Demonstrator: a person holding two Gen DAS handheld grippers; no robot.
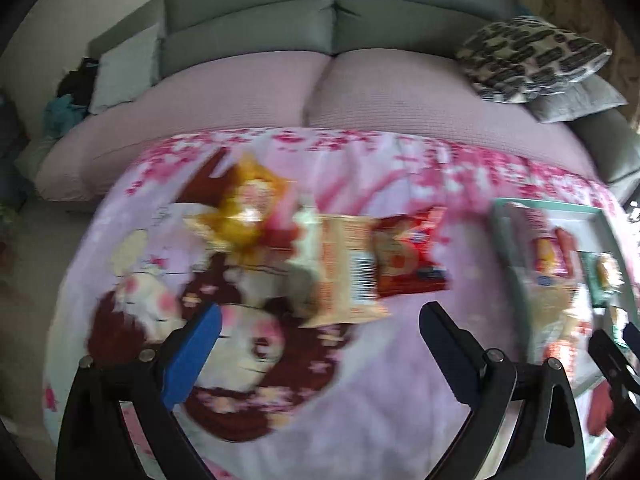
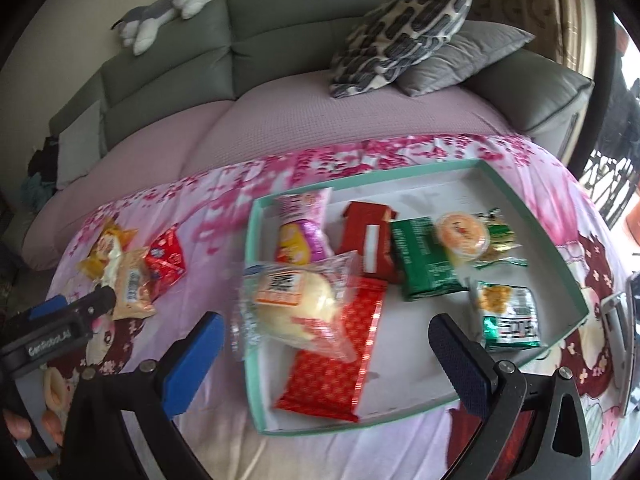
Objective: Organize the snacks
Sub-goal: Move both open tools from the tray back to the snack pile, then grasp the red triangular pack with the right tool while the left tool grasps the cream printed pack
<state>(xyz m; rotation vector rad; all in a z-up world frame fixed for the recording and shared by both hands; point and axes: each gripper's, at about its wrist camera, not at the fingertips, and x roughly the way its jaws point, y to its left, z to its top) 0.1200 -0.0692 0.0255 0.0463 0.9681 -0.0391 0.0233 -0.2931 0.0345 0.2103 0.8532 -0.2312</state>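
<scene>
A teal-rimmed white tray point(image 2: 532, 232) lies on a pink printed blanket and holds several snack packs, among them a clear-wrapped bun point(image 2: 296, 304) over its left rim, a red foil pack point(image 2: 336, 364) and a green pack point(image 2: 428, 264). Left of the tray lie three loose snacks: a yellow bag point(image 1: 248, 204), a beige barcode pack point(image 1: 344, 272) and a small red pack point(image 1: 412, 256). My left gripper point(image 1: 320, 320) is open and empty just in front of the beige pack. My right gripper point(image 2: 326, 340) is open and empty over the tray's front left part. The left gripper point(image 2: 76, 312) also shows in the right wrist view.
A grey sofa point(image 2: 280, 20) with a pink cover runs behind the blanket. Patterned and grey cushions point(image 2: 404, 32) lie at its right end, a plush toy point(image 2: 164, 12) on its backrest. The tray point(image 1: 608, 224) sits at the right edge of the left wrist view.
</scene>
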